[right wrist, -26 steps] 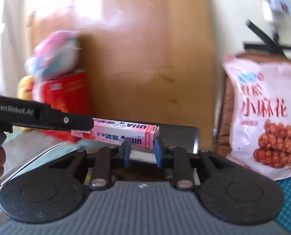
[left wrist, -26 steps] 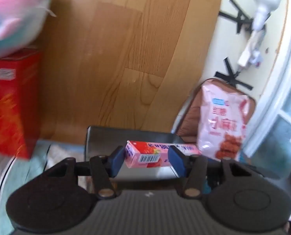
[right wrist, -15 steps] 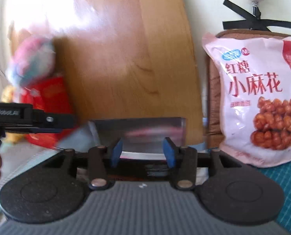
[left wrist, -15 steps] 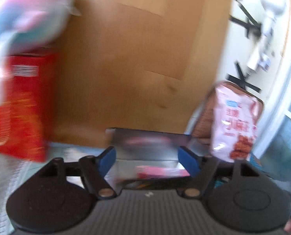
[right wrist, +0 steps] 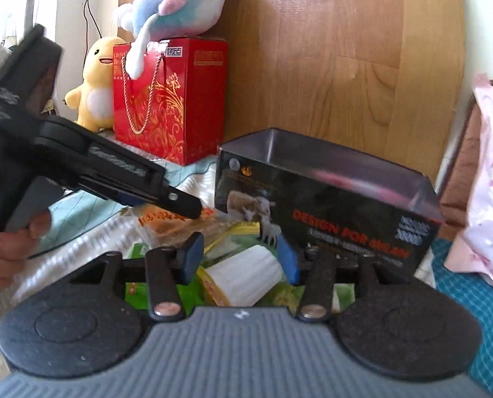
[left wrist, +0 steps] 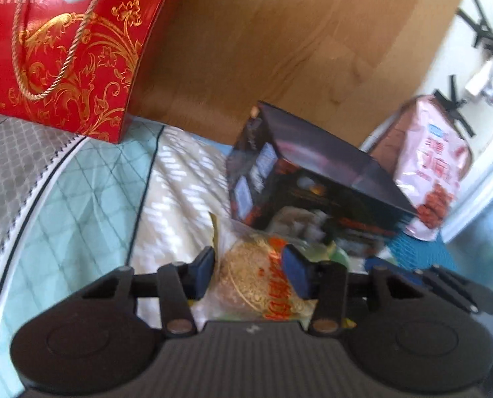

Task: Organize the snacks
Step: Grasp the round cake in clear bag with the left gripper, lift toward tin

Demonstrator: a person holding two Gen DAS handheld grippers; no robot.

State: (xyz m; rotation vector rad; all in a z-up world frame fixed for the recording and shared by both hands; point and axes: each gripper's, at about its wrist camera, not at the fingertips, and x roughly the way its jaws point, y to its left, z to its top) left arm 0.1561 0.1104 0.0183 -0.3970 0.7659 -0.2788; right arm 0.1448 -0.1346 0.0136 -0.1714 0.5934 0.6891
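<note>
The clear snack packet (left wrist: 263, 285), filled with golden-brown pieces and printed with orange lettering, lies on the pale quilt (left wrist: 80, 199) at the front of a loose pile of snacks, and the left gripper (left wrist: 251, 270) is tilted down over it with a blue pad at each side. The pads stand close against the packet, but the left wrist view is blurred and I cannot tell whether they actually pinch it (the right wrist view shows only the black fingertip lying over the orange print). A person's hand (right wrist: 1, 258) grips that tool's handle at the left edge. Just beside it, the right gripper (right wrist: 239, 255) hovers with its tongs spread; a white ridged packet (right wrist: 243, 275) with a yellow rim shows in the gap, lying lower in the pile among green packets (right wrist: 137, 292), and neither pad is seen pressing it. Directly behind the pile stands an open-topped black box (right wrist: 312, 219) with orange lettering on its front wall and a blurred pink streak inside. To its right a pink bag (left wrist: 432, 165) of fried twists leans upright above a blue checked mat (right wrist: 462, 282). To the left, against the wooden panel (left wrist: 279, 33), sits a red gift box (left wrist: 64, 49) with gold scrollwork and a cord handle, a pink-and-blue plush toy (right wrist: 176, 0) on top of it and a yellow plush (right wrist: 97, 79) beside it.
</note>
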